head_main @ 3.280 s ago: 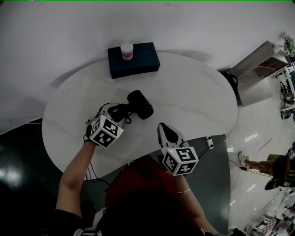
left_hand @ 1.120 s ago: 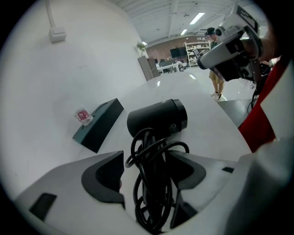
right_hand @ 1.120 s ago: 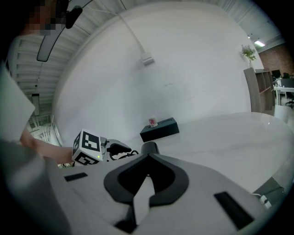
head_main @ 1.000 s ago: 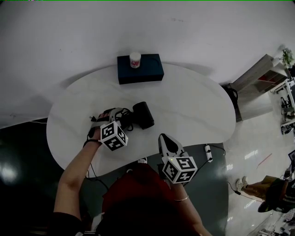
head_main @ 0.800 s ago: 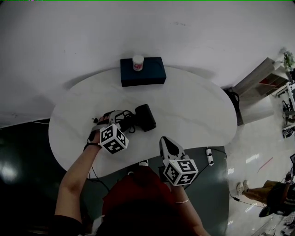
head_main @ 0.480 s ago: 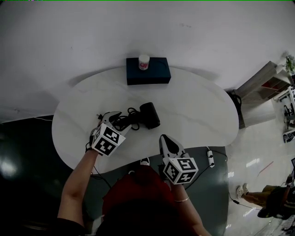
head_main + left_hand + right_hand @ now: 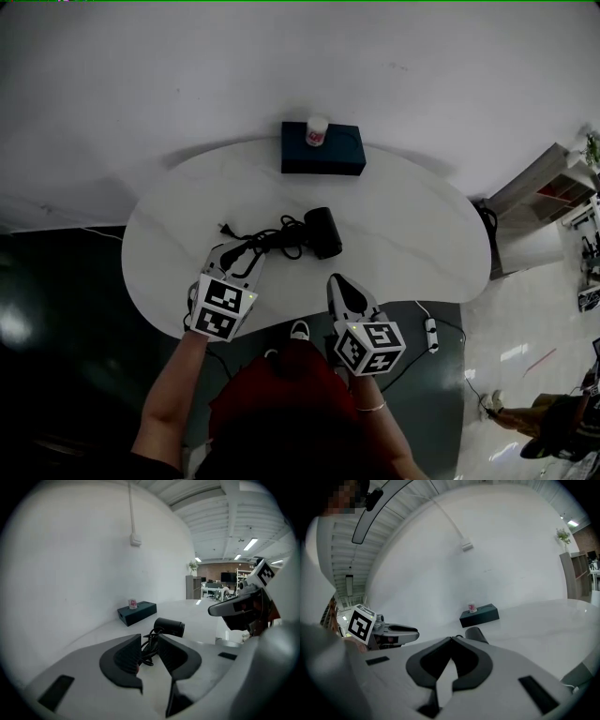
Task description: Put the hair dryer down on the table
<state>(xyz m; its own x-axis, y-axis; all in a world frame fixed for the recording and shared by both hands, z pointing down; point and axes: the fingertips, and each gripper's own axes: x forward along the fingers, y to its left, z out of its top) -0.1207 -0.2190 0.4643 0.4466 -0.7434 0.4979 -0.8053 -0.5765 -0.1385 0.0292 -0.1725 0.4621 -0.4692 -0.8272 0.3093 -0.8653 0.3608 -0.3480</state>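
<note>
The black hair dryer (image 7: 323,232) lies on its side on the white table (image 7: 403,216), its cord (image 7: 267,240) coiled to its left. My left gripper (image 7: 234,255) hovers near the table's front edge, short of the cord. Its jaws have just been closing and stand part-way apart with nothing between them. In the left gripper view the dryer (image 7: 169,626) and cord show through the gap of the left gripper (image 7: 149,641). My right gripper (image 7: 338,283) is shut and empty at the front edge. In the right gripper view the right gripper (image 7: 451,640) has the dryer (image 7: 474,633) just beyond its tips.
A dark blue box (image 7: 323,150) with a small white cup (image 7: 317,131) on top stands at the table's far edge by the wall. A power strip (image 7: 431,333) lies on the dark floor at the right, and a grey shelf unit (image 7: 539,187) stands further right.
My left gripper let go of the dryer's handle, drew back toward the table's front edge, rolled, and its jaws narrowed. The dryer stays lying on the table. The right gripper shifted slightly.
</note>
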